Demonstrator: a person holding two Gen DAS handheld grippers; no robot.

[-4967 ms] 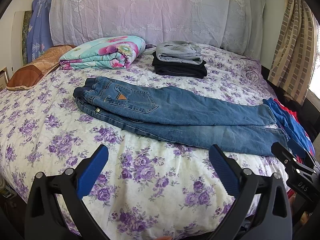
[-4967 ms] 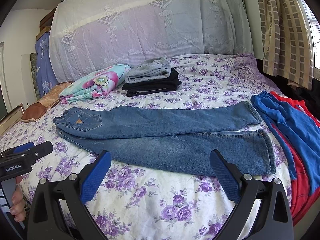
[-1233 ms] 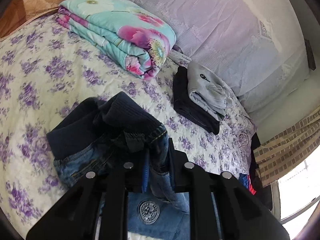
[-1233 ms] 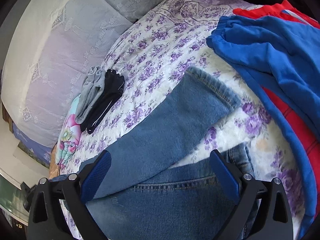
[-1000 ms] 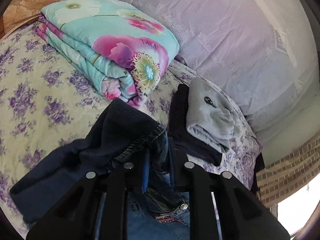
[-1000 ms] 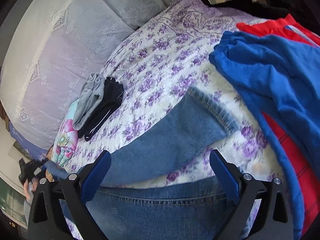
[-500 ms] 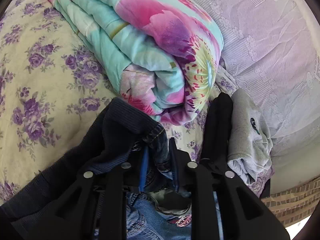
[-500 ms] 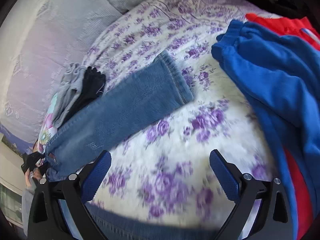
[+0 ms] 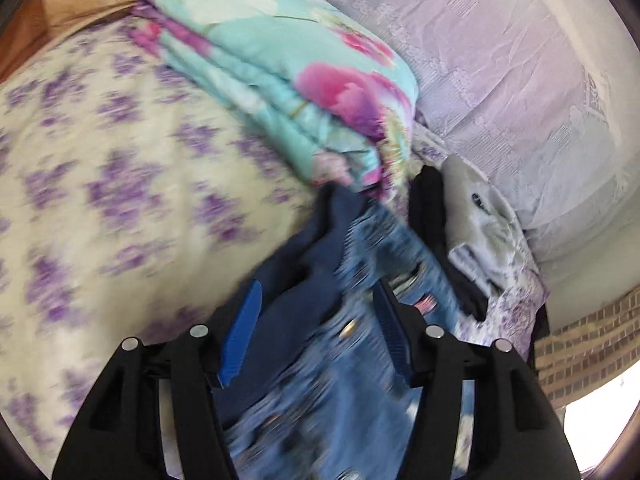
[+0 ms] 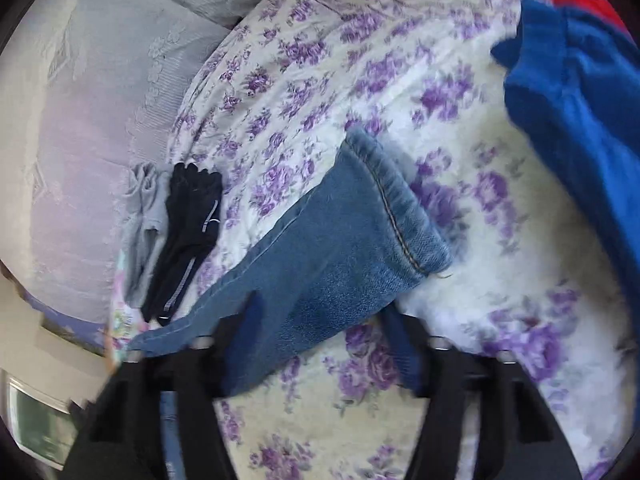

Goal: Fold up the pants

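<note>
I've got the left gripper (image 9: 316, 328) over the waistband end of the blue denim jeans (image 9: 352, 312), and its jaws are opening: the blue pads stand apart with the dark waistband and brass button lying loose between them, not pinched. At twelve o'clock from that waistband the folded turquoise quilt with pink flowers (image 9: 288, 80) crowds right up to the cloth's edge; at two o'clock the stack of grey and black folded clothes (image 9: 460, 216) sits just beside it. Free room is at nine o'clock, bare purple-flowered bedspread (image 9: 100, 184).

On the right wrist camera, the right gripper (image 10: 320, 340) has its jaws closing around the jeans leg, short of the stitched hem (image 10: 396, 216) that lies at one o'clock. The denim passes between the pads; the picture is blurred and I cannot tell whether they press it yet. Open bedspread runs from the hem toward three o'clock, up to the edge of the bright blue garment (image 10: 580, 100) at two o'clock, which lies apart from the hem.
</note>
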